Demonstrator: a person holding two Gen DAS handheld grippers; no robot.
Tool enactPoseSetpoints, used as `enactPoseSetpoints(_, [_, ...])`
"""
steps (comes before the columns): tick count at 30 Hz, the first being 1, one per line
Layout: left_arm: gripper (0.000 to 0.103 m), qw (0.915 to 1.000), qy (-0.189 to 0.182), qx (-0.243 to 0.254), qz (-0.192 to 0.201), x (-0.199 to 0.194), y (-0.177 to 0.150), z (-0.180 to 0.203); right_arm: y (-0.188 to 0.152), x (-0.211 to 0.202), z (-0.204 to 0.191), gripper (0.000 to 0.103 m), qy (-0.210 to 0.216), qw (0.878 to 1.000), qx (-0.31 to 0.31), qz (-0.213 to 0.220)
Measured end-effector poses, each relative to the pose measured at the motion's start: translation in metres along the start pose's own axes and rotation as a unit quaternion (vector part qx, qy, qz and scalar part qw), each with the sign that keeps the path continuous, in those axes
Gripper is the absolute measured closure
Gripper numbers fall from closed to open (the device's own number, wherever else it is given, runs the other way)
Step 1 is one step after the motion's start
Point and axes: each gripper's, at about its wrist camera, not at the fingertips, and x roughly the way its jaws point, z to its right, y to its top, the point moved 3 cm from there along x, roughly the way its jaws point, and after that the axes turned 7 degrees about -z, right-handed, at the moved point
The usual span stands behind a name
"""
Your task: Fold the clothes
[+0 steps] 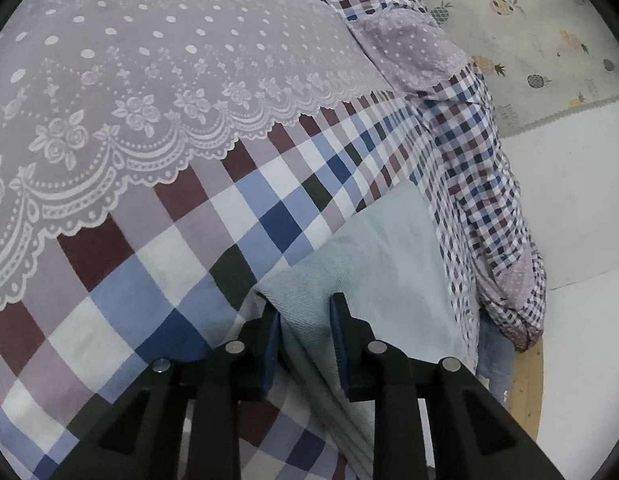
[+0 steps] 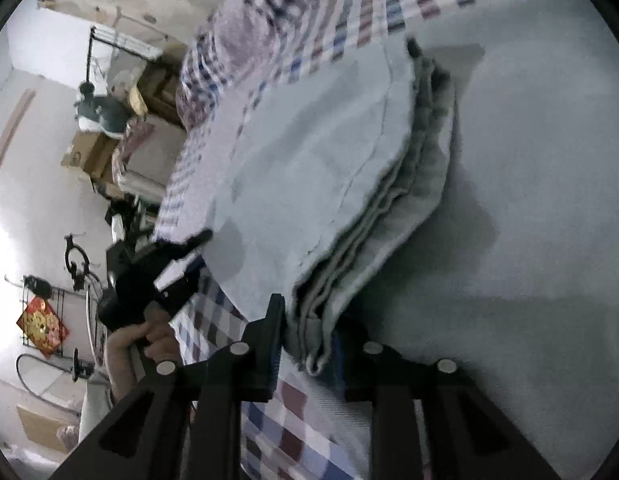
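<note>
At six o'clock in the left wrist view, the left claw [image 1: 305, 320] is clenched on a fold of the pale blue-grey twill garment [image 1: 373, 248], its blue-padded fingers [image 1: 338, 332] pressing the cloth from both sides. The garment runs from the claw toward one o'clock over the checked bedsheet of white, blue and maroon squares [image 1: 157, 272]. Farther on, at eleven o'clock, a lilac lace coverlet with white dots and roses [image 1: 169, 60] lies over the bed. At two o'clock, a fruit-printed floor mat [image 1: 529, 20] shows beyond the bed's edge.

In the right wrist view the right claw [image 2: 309, 332] at six o'clock grips the stacked layered edges of the same garment, which spreads toward twelve o'clock. At eight o'clock a hand [image 2: 149, 340] holds the left claw's black handle, its tip at the garment's edge.
</note>
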Motion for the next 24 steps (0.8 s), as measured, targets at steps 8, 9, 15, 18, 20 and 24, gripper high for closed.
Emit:
enactPoseSetpoints(8, [0.070, 1.0000, 0.000, -0.002, -0.003, -0.001, -0.003, 0.001, 0.028, -0.070, 0.028, 0.052, -0.021, 0.997, 0.029, 0.067])
enactPoseSetpoints(9, [0.069, 1.0000, 0.000, -0.001, -0.003, -0.002, -0.004, 0.001, 0.037, -0.077, 0.031, 0.049, -0.030, 0.996, 0.030, 0.084])
enactPoseSetpoints(15, [0.068, 1.0000, -0.002, -0.003, -0.002, -0.002, -0.004, 0.003, 0.090, -0.058, 0.050, 0.043, -0.065, 0.993, 0.031, 0.091])
enactPoseSetpoints(18, [0.067, 1.0000, -0.003, -0.004, -0.002, -0.002, -0.005, 0.004, 0.105, -0.038, 0.048, 0.043, -0.081, 0.994, 0.013, 0.070])
enactPoseSetpoints(20, [0.065, 1.0000, -0.004, -0.003, -0.002, -0.002, -0.005, 0.005, 0.110, -0.030, 0.050, 0.043, -0.097, 0.993, 0.003, 0.065])
enactPoseSetpoints(24, [0.065, 1.0000, -0.007, -0.005, -0.003, -0.002, -0.004, 0.004, 0.120, -0.024, 0.060, 0.043, -0.105, 0.992, -0.003, 0.069])
